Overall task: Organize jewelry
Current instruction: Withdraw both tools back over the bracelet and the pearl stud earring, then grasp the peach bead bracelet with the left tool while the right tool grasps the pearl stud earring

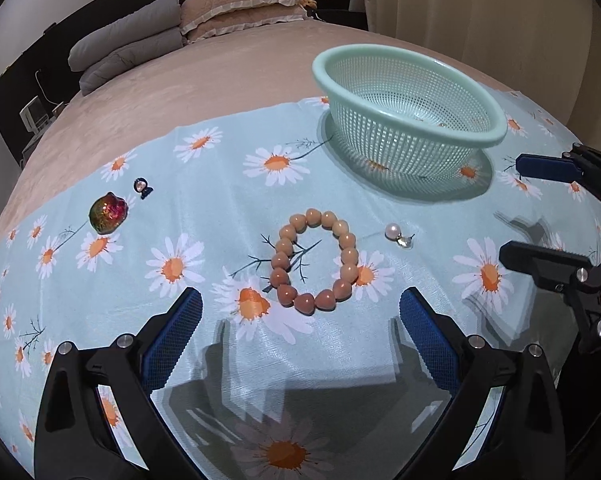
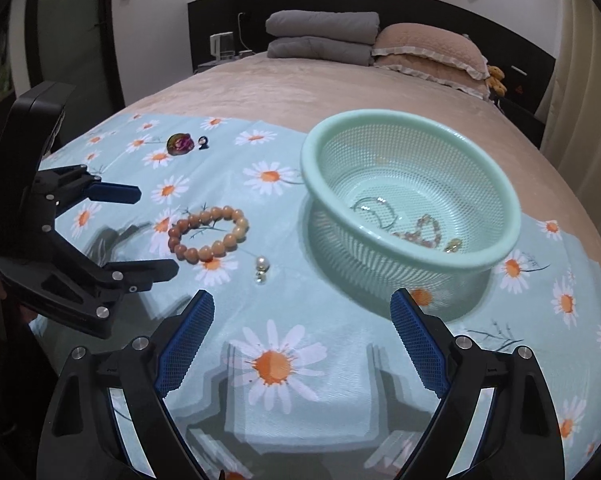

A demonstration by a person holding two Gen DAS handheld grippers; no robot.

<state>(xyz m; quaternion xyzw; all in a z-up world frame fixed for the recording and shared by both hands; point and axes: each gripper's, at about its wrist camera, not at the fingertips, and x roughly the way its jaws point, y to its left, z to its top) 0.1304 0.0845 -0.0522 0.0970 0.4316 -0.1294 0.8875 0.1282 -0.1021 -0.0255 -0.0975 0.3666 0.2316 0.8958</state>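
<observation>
A bracelet of orange-brown beads (image 1: 314, 261) lies flat on the daisy cloth, just ahead of my open, empty left gripper (image 1: 300, 312); it also shows in the right wrist view (image 2: 208, 234). A pearl earring (image 1: 398, 235) (image 2: 262, 268) lies right of the bracelet. An iridescent brooch (image 1: 108, 213) (image 2: 179, 143) and a small dark ring (image 1: 142, 188) (image 2: 203, 142) lie far left. The mint mesh basket (image 1: 476, 96) (image 2: 496, 200) holds a thin chain (image 2: 370, 210) and a beaded bracelet (image 2: 424, 232). My right gripper (image 2: 302, 316) is open and empty, low over the cloth near the basket.
The cloth (image 1: 204, 240) covers the foot of a beige bed (image 1: 204, 80). Pillows (image 2: 428, 50) and folded grey blankets (image 2: 320, 34) lie at the headboard. The right gripper shows at the right edge of the left wrist view (image 1: 512, 208); the left gripper at the left of the right wrist view (image 2: 158, 232).
</observation>
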